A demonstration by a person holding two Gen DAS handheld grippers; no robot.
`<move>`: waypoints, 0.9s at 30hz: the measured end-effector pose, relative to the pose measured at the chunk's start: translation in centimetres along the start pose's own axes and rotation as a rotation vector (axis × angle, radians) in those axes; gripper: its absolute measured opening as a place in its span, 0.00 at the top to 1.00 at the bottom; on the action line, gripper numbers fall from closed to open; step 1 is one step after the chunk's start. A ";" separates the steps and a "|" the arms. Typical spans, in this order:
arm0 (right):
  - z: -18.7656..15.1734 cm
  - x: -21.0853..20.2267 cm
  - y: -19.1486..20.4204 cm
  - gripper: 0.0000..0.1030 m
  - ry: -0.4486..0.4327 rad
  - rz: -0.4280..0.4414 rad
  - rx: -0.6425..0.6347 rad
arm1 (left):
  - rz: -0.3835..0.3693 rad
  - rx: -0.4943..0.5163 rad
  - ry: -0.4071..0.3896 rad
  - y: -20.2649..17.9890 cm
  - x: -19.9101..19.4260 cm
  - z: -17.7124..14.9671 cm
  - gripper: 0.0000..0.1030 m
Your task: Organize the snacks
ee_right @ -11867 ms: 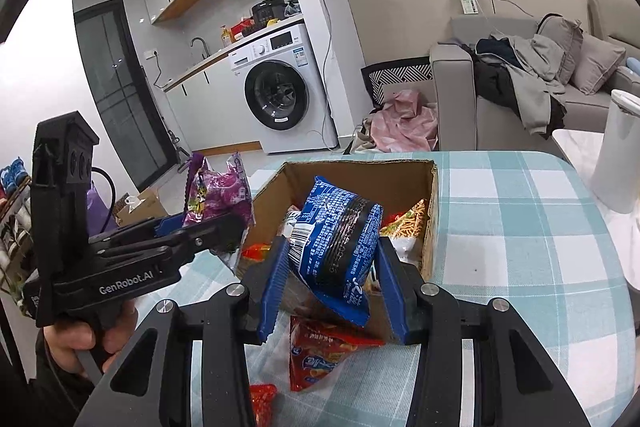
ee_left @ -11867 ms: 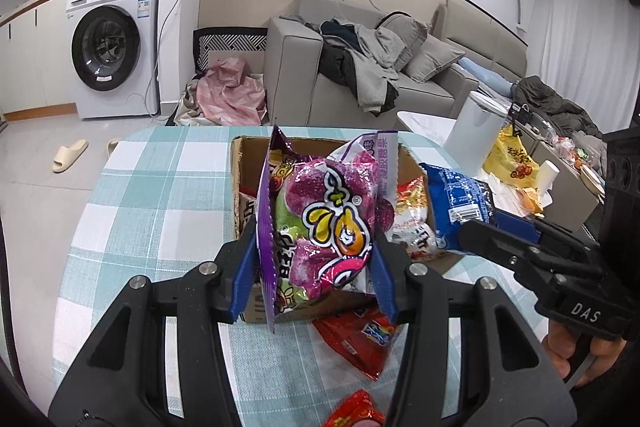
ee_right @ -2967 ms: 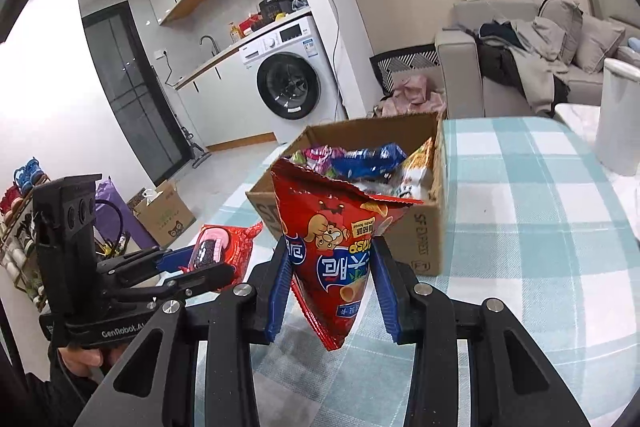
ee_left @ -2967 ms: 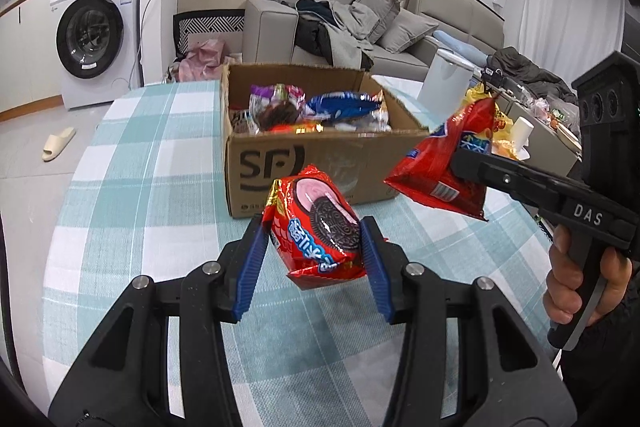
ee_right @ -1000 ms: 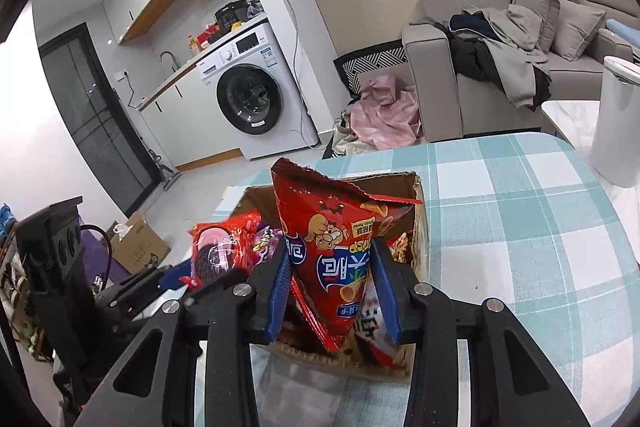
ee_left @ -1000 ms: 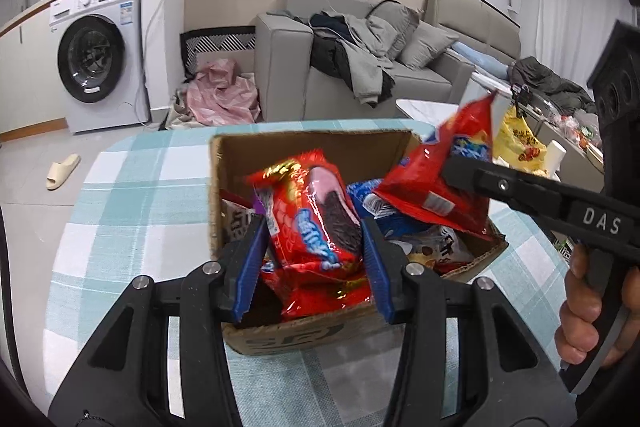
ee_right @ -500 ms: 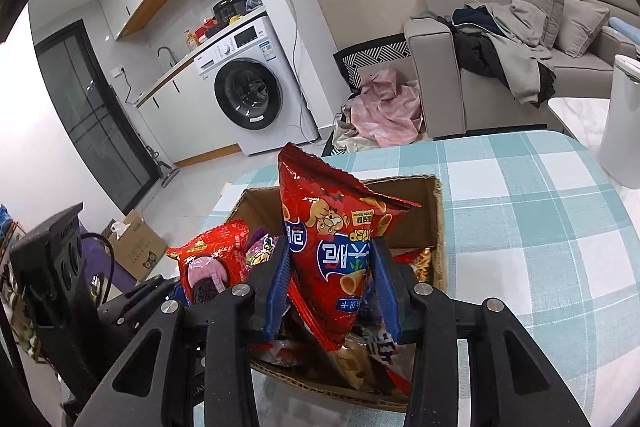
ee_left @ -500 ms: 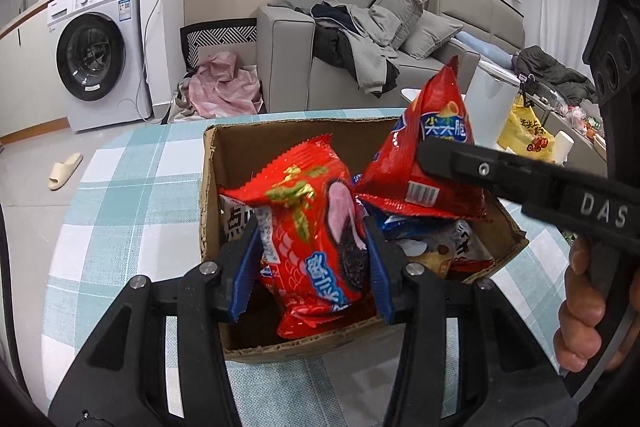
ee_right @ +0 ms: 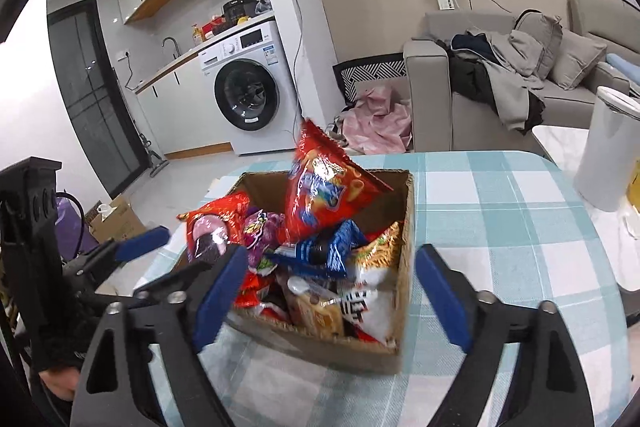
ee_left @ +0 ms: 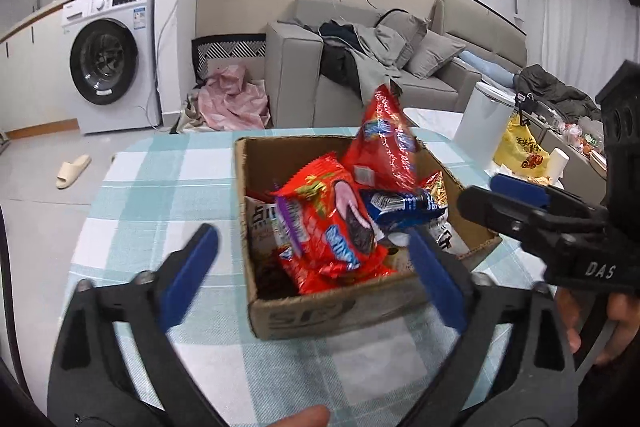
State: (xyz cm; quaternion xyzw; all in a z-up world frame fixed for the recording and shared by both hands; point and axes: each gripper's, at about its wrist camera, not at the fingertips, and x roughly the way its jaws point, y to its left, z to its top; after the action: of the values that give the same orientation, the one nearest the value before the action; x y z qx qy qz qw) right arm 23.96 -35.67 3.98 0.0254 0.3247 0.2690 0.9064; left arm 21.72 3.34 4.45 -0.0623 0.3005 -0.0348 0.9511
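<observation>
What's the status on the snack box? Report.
Left gripper and right gripper jaws opening, nothing gripped. Red cookie pack and red chip bag in cardboard box. Nothing in the way.

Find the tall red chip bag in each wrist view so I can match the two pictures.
Left wrist: the chip bag stands above center, at the box's far right corner.
Right wrist: the chip bag stands at center, over the box's far side, above a blue packet.
Shared landmark: the cardboard box on the checked tablecloth.
</observation>
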 end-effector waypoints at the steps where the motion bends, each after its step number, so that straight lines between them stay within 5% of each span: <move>1: -0.2 -0.4 -0.1 0.06 -0.006 0.002 0.001 | 0.001 -0.003 -0.014 -0.1 -0.7 -0.1 0.01; 19: -4.7 -5.3 0.5 0.00 -0.128 0.054 -0.073 | 0.020 -0.005 -0.136 0.3 -8.4 -4.3 0.01; 27: -7.1 -6.6 0.9 0.00 -0.148 0.042 -0.116 | 0.035 -0.022 -0.124 0.0 -8.9 -7.3 0.01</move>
State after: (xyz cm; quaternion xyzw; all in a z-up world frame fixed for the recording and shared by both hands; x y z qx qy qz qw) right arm 14.94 -39.14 2.38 -0.0008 0.2402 0.3036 0.9220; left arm 10.24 3.60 3.63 -0.0697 0.2424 -0.0109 0.9676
